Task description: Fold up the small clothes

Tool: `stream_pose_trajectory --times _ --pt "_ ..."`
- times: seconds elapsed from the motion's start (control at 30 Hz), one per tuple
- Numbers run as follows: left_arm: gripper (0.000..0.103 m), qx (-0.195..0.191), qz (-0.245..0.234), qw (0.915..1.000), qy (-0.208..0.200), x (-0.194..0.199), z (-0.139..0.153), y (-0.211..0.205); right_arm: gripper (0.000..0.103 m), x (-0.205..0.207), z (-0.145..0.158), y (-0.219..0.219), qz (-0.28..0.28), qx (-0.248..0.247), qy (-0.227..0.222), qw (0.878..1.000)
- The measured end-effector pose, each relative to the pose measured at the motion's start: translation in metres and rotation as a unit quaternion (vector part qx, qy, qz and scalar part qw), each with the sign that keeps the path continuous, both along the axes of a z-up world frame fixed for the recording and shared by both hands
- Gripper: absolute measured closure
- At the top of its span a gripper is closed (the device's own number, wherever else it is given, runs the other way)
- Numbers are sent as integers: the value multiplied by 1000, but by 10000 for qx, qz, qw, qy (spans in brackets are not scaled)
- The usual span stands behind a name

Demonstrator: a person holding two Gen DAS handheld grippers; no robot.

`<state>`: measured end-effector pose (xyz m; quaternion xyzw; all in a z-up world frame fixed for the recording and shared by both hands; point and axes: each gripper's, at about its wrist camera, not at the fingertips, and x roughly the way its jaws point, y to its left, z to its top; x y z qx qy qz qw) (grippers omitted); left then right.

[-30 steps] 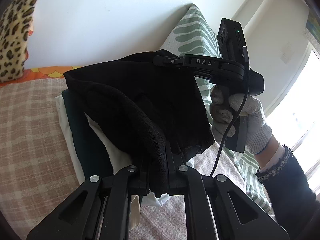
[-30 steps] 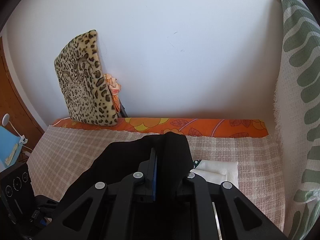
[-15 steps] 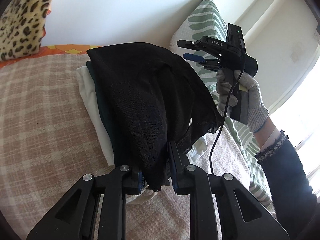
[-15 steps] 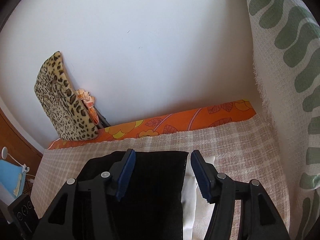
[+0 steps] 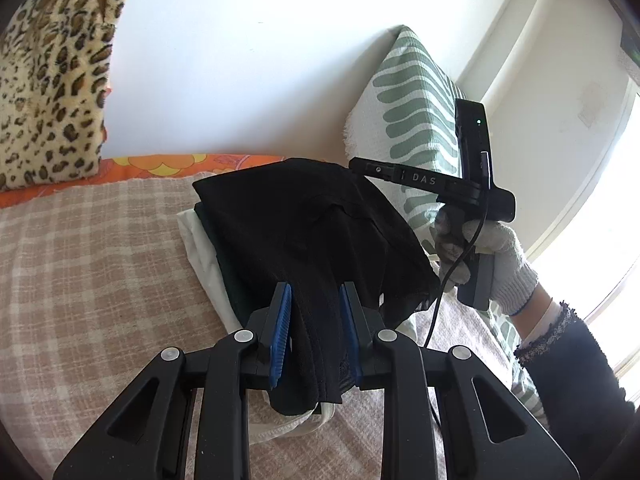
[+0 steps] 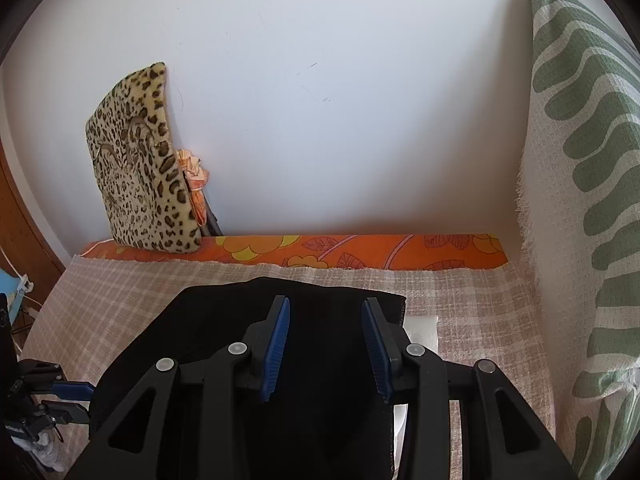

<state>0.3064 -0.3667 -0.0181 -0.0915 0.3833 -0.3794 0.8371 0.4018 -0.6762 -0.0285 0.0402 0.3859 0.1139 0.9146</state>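
Observation:
A folded black garment (image 5: 312, 224) lies on top of a small stack with a dark green piece (image 5: 232, 276) and a white piece (image 5: 200, 248) under it, on the checked bed cover. My left gripper (image 5: 316, 320) is open, its blue pads on either side of the garment's near fold without pinching it. My right gripper (image 6: 324, 340) is open and empty just above the black garment (image 6: 224, 320). It also shows in the left wrist view (image 5: 416, 178), at the stack's far right edge.
A leopard-print cushion (image 6: 140, 168) leans on the white wall at the back left. A green-patterned pillow (image 6: 580, 200) stands on the right. An orange flowered sheet edge (image 6: 360, 250) runs along the wall. A window (image 5: 608, 208) is at the far right.
My left gripper has opened and let go of the black garment, which now rests on the stack. My right gripper, opened half a second ago, stays open over it.

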Motion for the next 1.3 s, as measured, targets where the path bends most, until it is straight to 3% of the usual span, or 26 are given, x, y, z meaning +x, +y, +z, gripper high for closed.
stream_pose_trajectory --times 0.23,0.4,0.53,0.7,0.9,0.93,1.0,1.2,1.3 --pt "80 594 163 9978 230 17 -24 -7 65 10 -46 -23 -461 -268 688 9962" --pt "80 642 334 9966 391 18 -37 7 65 10 -53 -27 -710 -437 890 9925" --pt "80 667 317 9971 202 7 -27 14 63 -3 -26 -18 -819 -429 472 9946" --pt "80 599 314 9977 20 -9 -10 22 64 -6 0 21 -412 -141 81 9990" --pt "79 673 284 9971 -193 -30 8 31 67 29 -34 60 -333 -376 660 9966" --pt "78 695 283 9969 -234 -33 11 32 67 32 -41 63 -362 -442 745 9956" --pt "51 775 283 9959 -364 -40 17 35 67 32 -46 64 -437 -501 744 9950" --pt "46 803 280 9942 -654 -56 34 44 66 7 -18 63 -791 -439 442 9949" --pt "39 777 250 9940 -724 -66 41 48 64 -14 2 65 -864 -308 289 9954"
